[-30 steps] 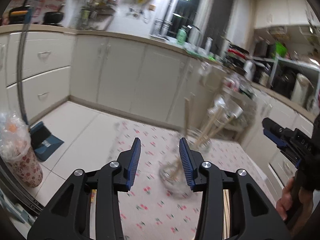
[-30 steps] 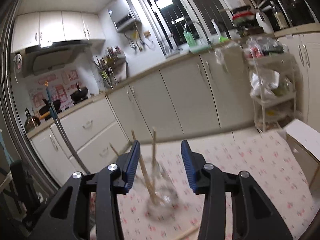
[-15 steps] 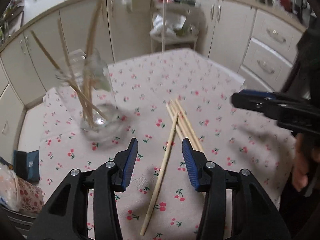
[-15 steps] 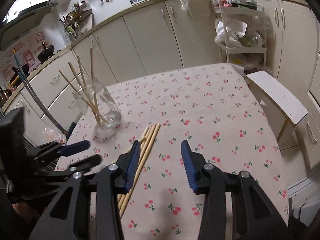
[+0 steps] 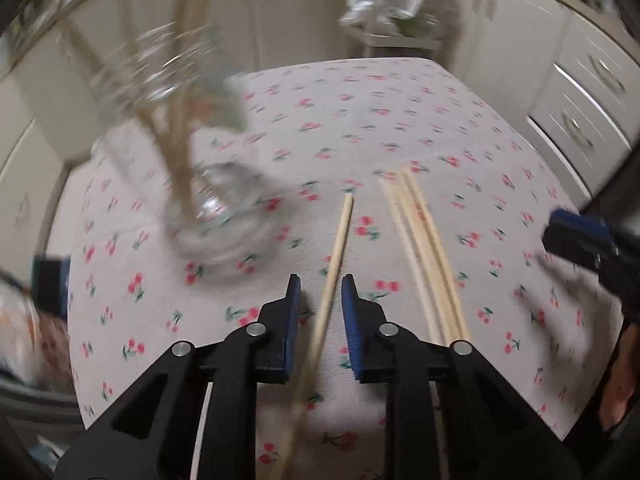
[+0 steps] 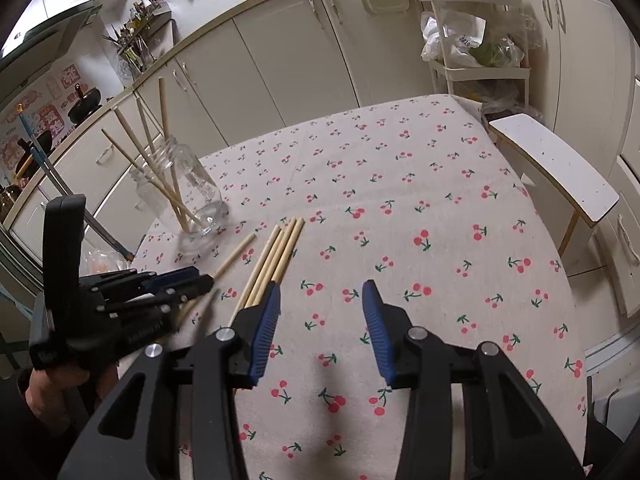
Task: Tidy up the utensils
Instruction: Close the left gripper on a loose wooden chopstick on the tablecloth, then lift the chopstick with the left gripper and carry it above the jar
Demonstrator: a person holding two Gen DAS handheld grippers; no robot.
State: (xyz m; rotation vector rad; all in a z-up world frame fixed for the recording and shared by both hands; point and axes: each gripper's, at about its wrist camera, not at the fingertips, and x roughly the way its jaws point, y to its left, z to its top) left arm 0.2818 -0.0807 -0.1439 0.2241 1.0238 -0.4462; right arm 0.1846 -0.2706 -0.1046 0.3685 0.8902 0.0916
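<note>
much of the left wrist view is blurred, so the glass jar (image 5: 208, 184) and the chopsticks in it are hard to make out there. the near end of the single chopstick (image 5: 334, 256) is hidden under the left gripper (image 5: 320, 300); its jaws are narrowed on both sides of the stick, but i cannot tell if they press it. in the right wrist view the left gripper (image 6: 188, 280) covers the lower part of this stick (image 6: 236, 254). the bundle of chopsticks (image 6: 276, 260) lies on the cherry-print surface (image 6: 440, 200), its near end cut off by the right gripper (image 6: 320, 308), whose jaws are spread and hold nothing. the jar (image 6: 184, 188) stands at the far left with four sticks inside. compared with half a second ago, the left gripper is lower and its jaws are closer together around the single chopstick.
</note>
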